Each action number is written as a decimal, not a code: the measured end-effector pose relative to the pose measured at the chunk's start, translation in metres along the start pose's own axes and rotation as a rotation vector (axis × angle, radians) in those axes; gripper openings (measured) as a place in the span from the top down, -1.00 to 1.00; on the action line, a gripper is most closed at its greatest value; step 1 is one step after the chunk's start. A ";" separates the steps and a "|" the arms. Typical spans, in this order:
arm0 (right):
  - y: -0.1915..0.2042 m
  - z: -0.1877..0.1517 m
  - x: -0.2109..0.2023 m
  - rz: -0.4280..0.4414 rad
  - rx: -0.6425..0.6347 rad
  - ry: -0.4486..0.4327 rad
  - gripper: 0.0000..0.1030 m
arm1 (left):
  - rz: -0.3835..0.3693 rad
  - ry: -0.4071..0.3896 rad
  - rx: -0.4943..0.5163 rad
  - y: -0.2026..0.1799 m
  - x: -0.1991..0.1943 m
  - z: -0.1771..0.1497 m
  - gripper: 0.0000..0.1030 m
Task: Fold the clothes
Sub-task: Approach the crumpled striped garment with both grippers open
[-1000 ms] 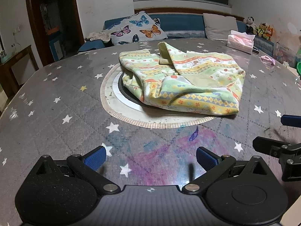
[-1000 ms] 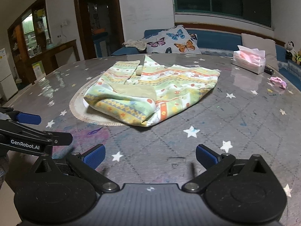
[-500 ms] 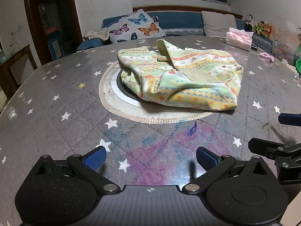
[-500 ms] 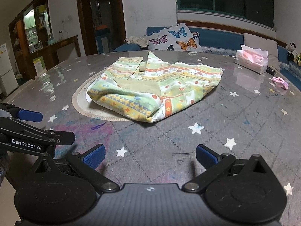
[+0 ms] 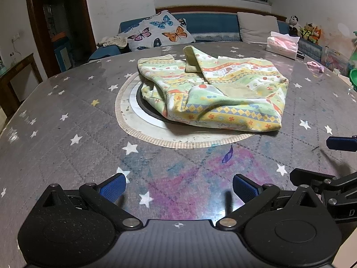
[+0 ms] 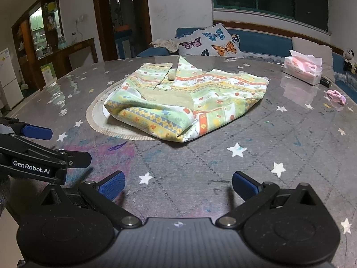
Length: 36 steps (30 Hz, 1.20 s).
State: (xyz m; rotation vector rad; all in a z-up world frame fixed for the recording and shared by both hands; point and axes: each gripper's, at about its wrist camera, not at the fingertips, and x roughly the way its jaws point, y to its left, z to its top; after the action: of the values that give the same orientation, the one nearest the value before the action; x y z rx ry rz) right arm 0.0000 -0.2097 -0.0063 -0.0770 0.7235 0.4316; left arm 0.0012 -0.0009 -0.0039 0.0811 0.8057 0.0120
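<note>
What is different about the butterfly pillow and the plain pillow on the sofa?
The butterfly pillow is printed with colourful butterflies; the plain pillow is one pale colour. The butterfly pillow leans tilted, a corner pointing up; the plain pillow sits squarer. Both rest against the blue sofa behind the table.

Both wide-spread grippers have drifted in toward the garment (image 5: 214, 93): it now lies nearer ahead of the left gripper (image 5: 178, 186) and the right gripper (image 6: 178, 185) fingers.
</note>
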 end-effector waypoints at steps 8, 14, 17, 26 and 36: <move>0.000 0.003 0.004 0.009 -0.003 0.008 -1.00 | 0.002 0.015 0.006 0.000 0.004 0.002 -1.00; -0.001 0.005 0.007 0.019 -0.003 0.011 -1.00 | 0.005 0.021 0.010 -0.001 0.007 0.005 -1.00; -0.002 0.007 0.009 0.022 -0.002 0.013 -1.00 | 0.006 0.024 0.010 -0.001 0.009 0.006 -1.00; -0.003 0.013 0.015 0.026 -0.007 0.013 -1.00 | 0.006 0.028 0.009 0.001 0.014 0.011 -1.00; -0.005 0.027 0.022 0.038 -0.018 0.005 -1.00 | 0.027 0.012 -0.010 0.013 0.016 0.022 -1.00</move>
State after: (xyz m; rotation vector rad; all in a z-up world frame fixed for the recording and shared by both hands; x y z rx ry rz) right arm 0.0334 -0.2005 -0.0006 -0.0808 0.7269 0.4745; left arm 0.0285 0.0115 0.0006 0.0824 0.8160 0.0419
